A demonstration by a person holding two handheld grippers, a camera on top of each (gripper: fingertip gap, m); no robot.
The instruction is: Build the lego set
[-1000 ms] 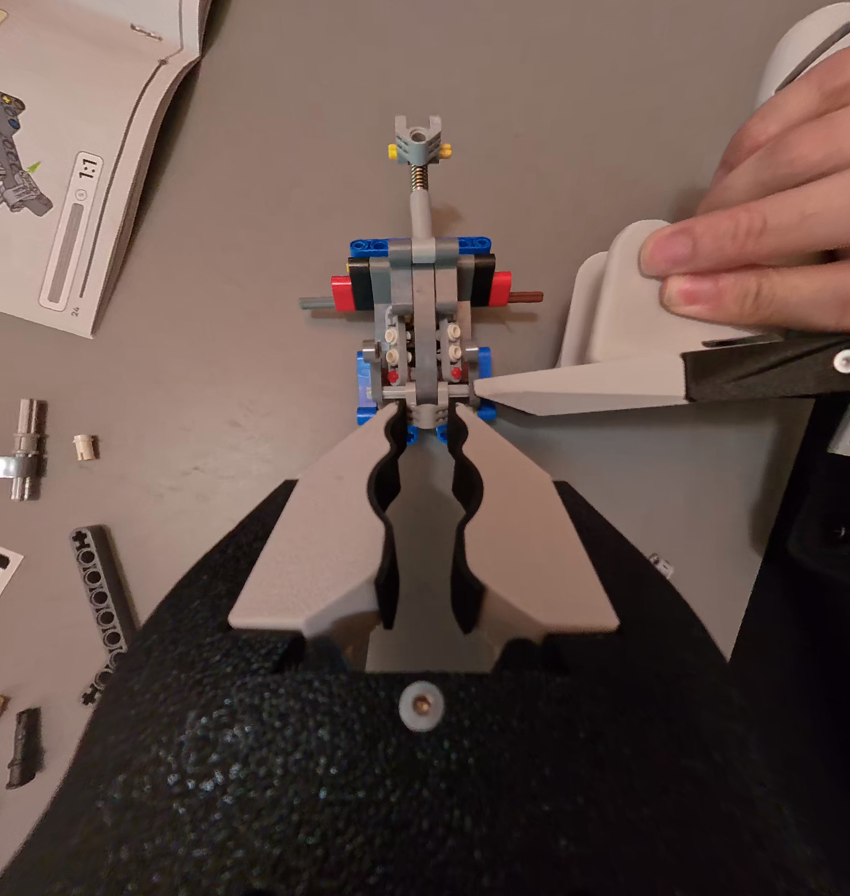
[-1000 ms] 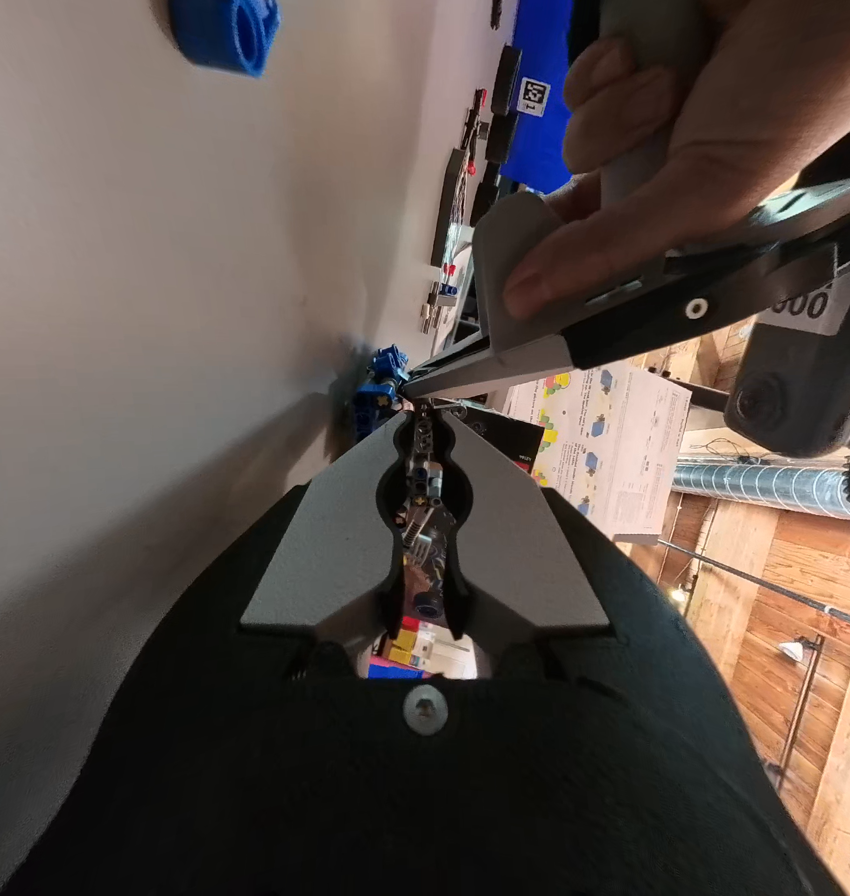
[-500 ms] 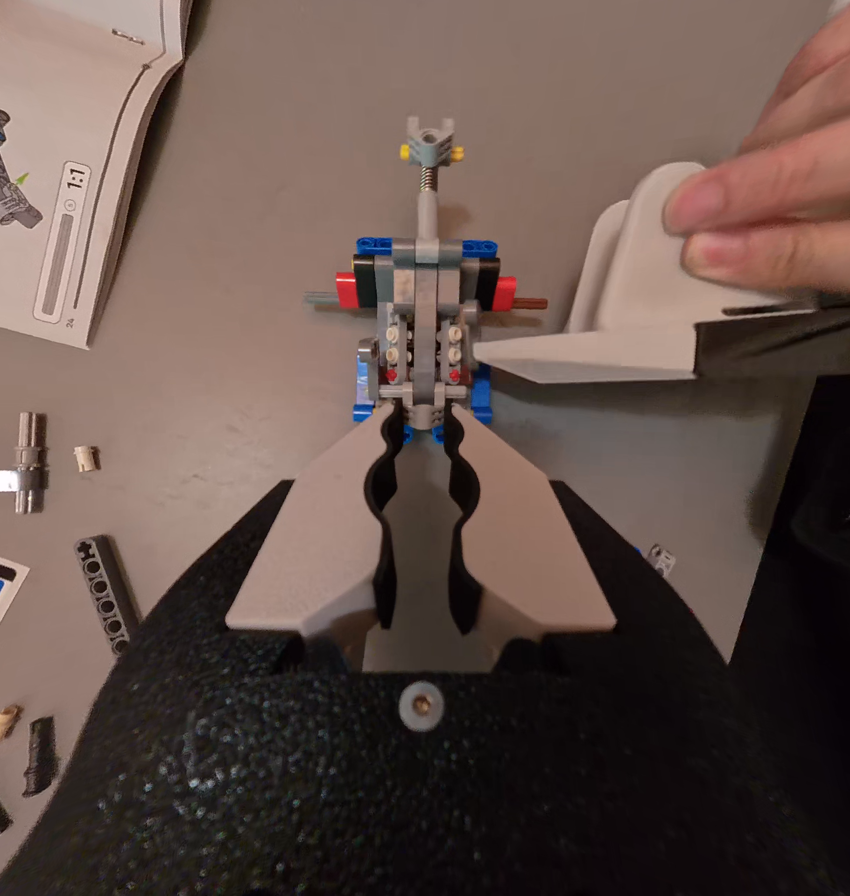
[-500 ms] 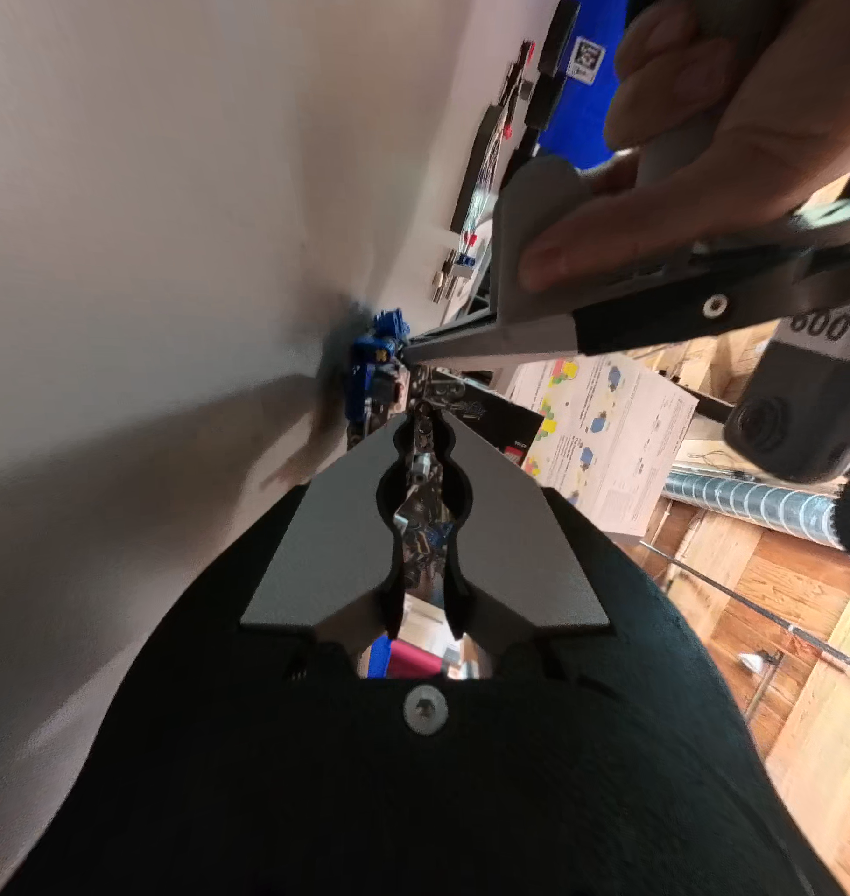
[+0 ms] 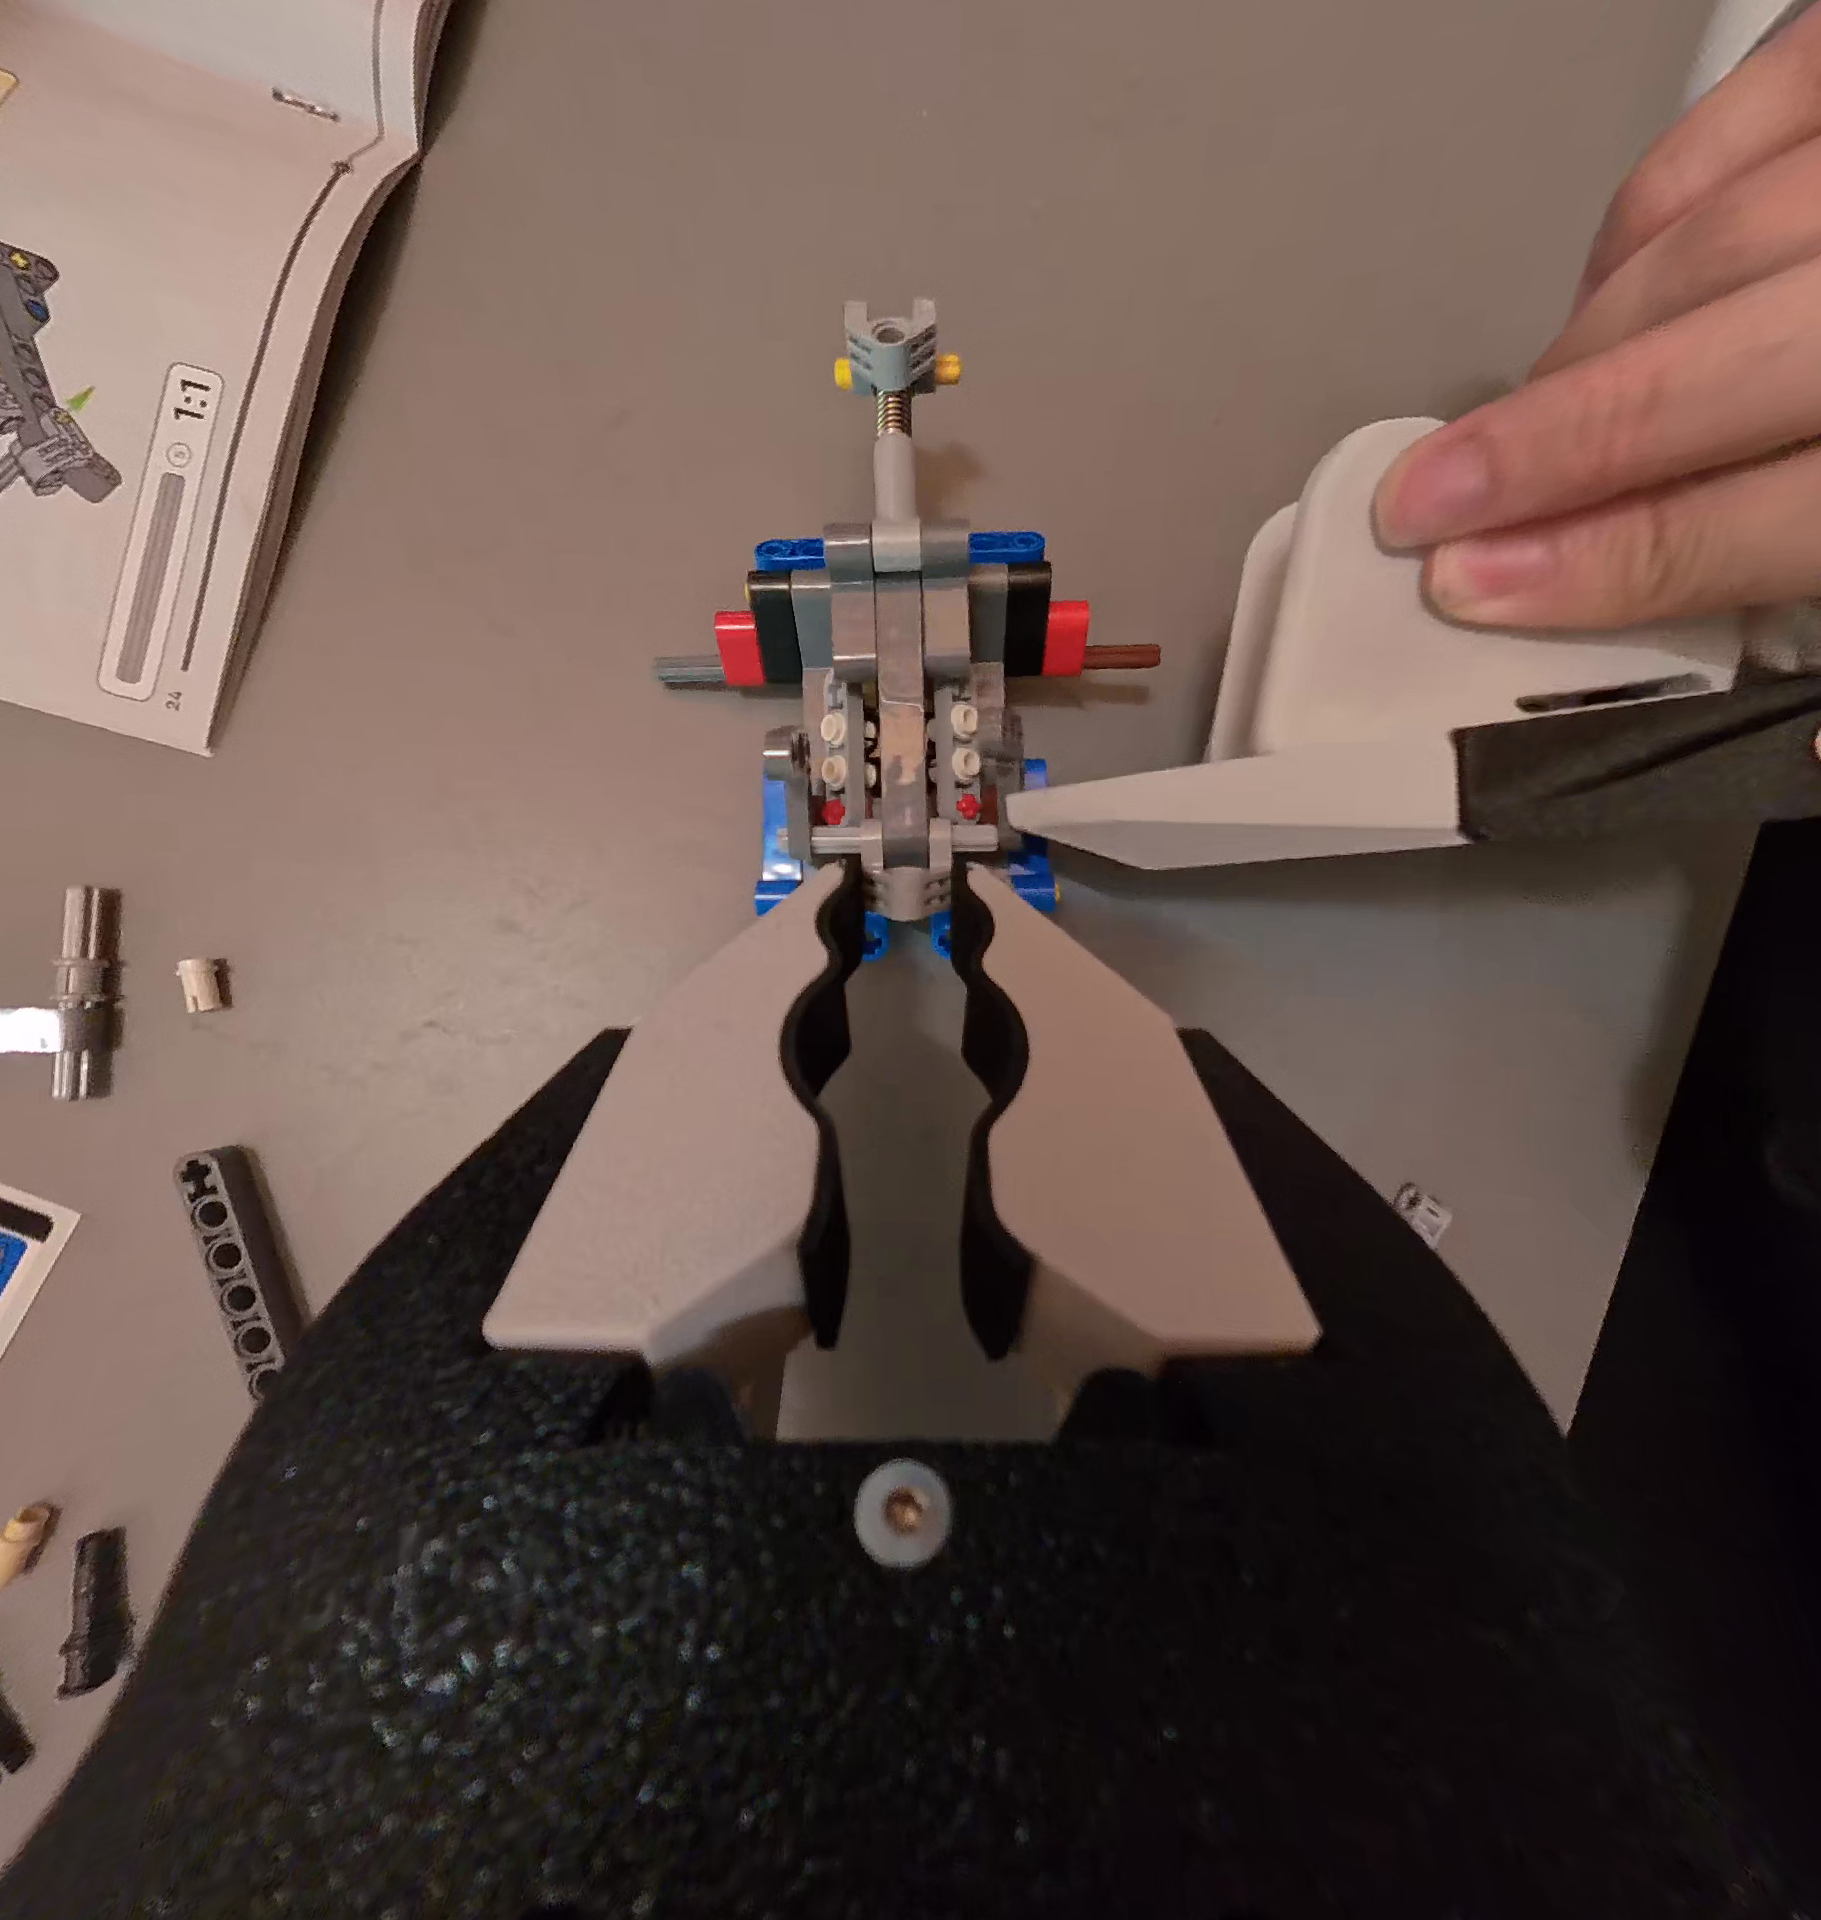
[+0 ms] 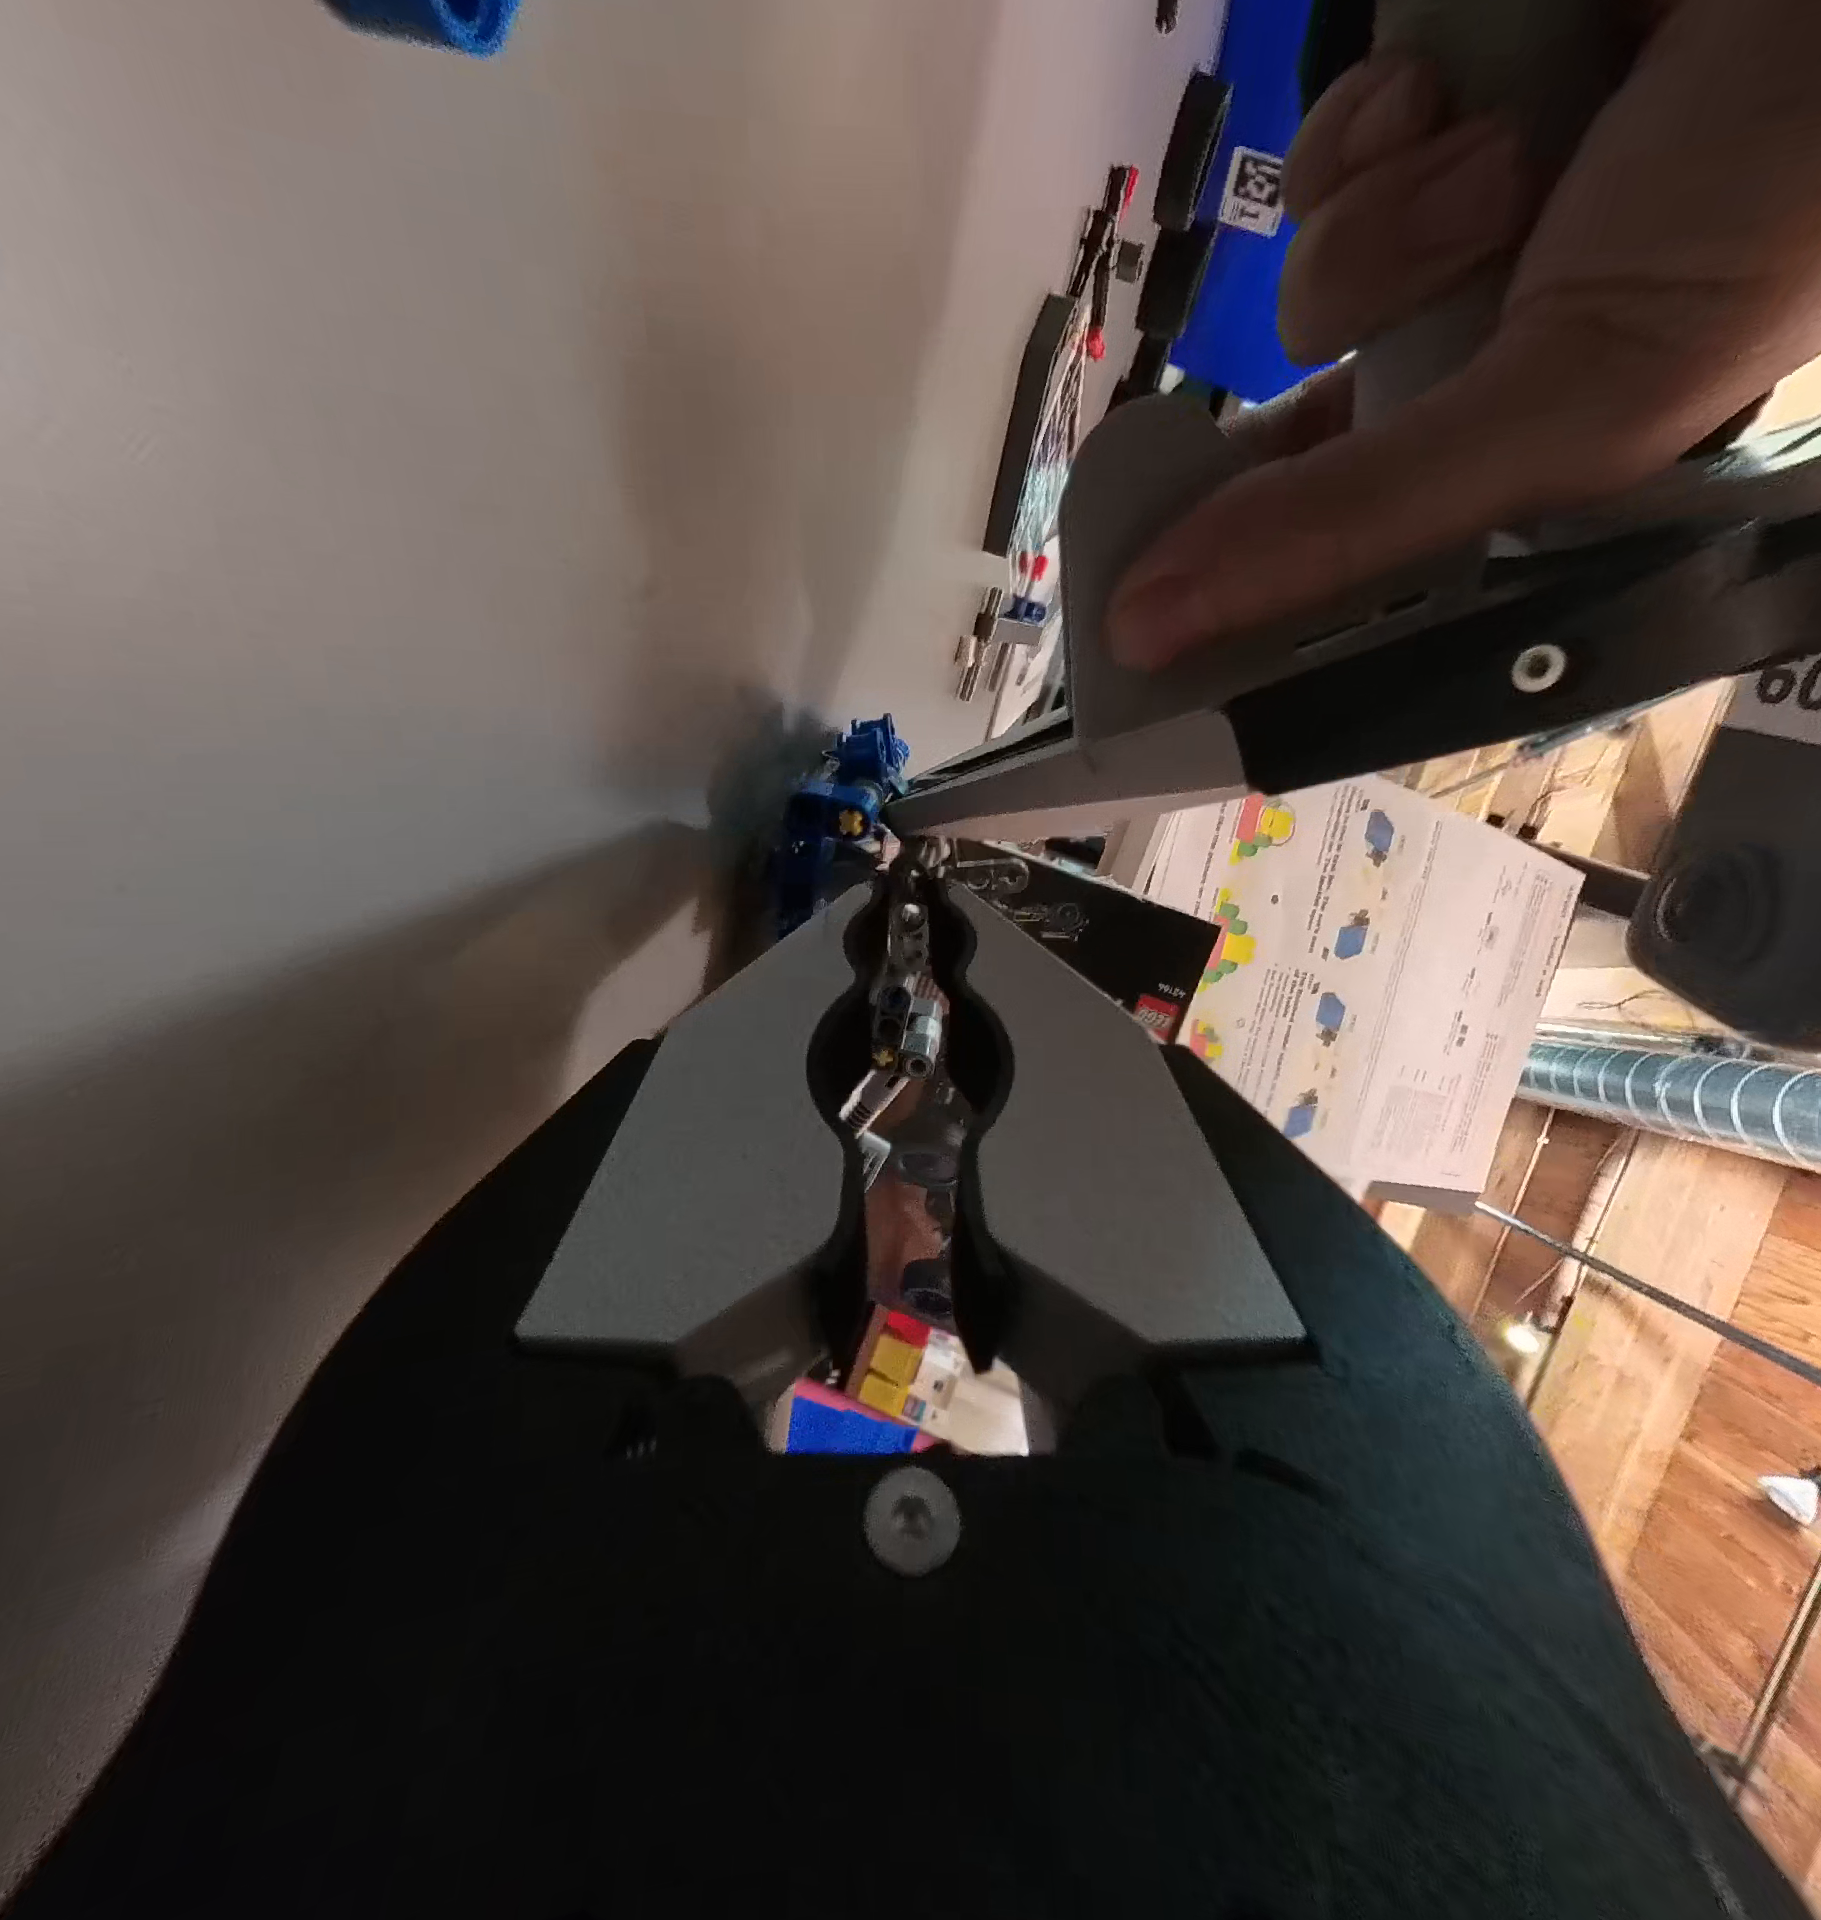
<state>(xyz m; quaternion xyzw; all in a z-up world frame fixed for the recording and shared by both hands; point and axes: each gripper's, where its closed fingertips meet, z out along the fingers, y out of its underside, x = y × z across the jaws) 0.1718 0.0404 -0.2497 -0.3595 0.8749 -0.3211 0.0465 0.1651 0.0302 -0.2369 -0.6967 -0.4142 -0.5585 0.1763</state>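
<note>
Model: a grey, blue, red and black brick-built assembly [image 5: 890,727] lies flat on the grey table [image 5: 573,312], its long axis running straight away from the left tool, the spring-tipped grey rod at the far end.
Cross axis: a red and black bar sits across it, thin axles poking out either side.
Left tool: left tool [image 5: 908,899] comes in low from the near side, jaws narrowly parted and both fingertips pressed on the small grey connector at the model's near end.
Right tool: right tool [image 6: 911,883] reaches in side-on, its fingers nearly together and its tip right at the model's right flank; in its own view a thin dark beam of the model seems pinched between the tips, though the blur there makes contact hard to confirm.
Hand: a hand [image 5: 1633,416] wraps the right tool's body, fingers laid flat along the top.
Loose parts: a dark holed beam [image 5: 231,1268], a grey pin [image 5: 85,992] and a tan bush [image 5: 202,984] lie left of the left tool.
Booklet: an open instruction booklet [image 5: 158,364] sits at far left.
</note>
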